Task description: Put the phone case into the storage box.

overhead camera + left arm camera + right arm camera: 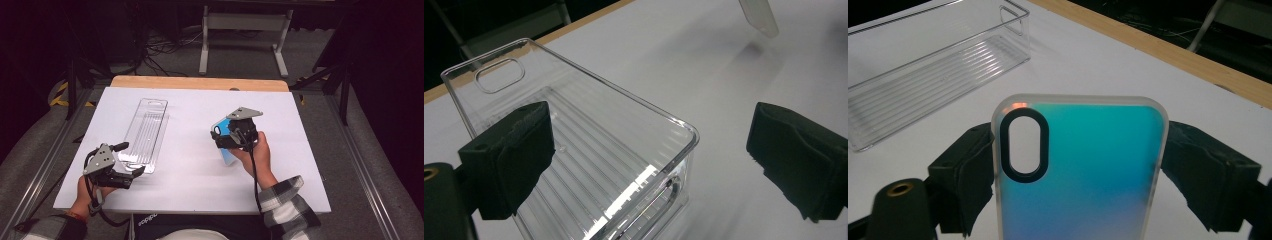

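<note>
From above the person's side we look forward and down over the whole white surface [190, 185]. Riding on the left hand-held gripper [649, 160], we face the clear tray [589, 150] closely; the right gripper view shares that tray [933, 60], seen farther off.

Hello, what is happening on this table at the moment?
A person works with a claw in each hand. The right claw is shut on a blue phone case and holds it above the white table. The left claw is open around the near end of a clear plastic tray, not gripping it.
</note>
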A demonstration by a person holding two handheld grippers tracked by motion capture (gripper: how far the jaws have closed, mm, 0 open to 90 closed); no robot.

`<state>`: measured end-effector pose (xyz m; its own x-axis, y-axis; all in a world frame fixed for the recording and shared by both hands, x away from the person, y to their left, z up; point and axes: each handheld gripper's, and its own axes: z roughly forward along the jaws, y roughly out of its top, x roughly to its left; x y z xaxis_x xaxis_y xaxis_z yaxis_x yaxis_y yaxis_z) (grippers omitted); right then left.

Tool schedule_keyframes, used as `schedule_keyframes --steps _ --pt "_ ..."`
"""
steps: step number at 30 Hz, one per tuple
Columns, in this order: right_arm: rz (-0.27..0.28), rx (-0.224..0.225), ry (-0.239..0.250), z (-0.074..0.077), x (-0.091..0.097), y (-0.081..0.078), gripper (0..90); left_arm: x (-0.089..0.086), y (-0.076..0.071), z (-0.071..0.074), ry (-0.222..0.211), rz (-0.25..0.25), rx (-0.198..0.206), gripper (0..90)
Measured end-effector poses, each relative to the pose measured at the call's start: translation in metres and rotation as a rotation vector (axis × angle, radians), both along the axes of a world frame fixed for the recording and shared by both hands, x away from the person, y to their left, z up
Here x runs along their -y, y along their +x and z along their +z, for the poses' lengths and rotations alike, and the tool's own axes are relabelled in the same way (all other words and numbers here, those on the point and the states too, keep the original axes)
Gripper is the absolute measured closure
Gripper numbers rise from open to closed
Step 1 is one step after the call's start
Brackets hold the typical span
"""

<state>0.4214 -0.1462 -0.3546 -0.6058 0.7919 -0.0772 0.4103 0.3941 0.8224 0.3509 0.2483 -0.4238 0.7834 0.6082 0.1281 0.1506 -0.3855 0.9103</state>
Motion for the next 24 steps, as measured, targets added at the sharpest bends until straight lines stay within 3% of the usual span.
schedule_keyframes --steps 10,24 --pt "-0.012 0.055 0.025 -0.004 0.003 -0.008 16.9 0.0 0.0 0.0 0.003 0.0 -0.003 6.2" --pt "0.02 0.186 0.075 -0.005 0.004 -0.034 16.9 0.005 -0.001 0.003 -0.007 -0.001 0.008 7.3"
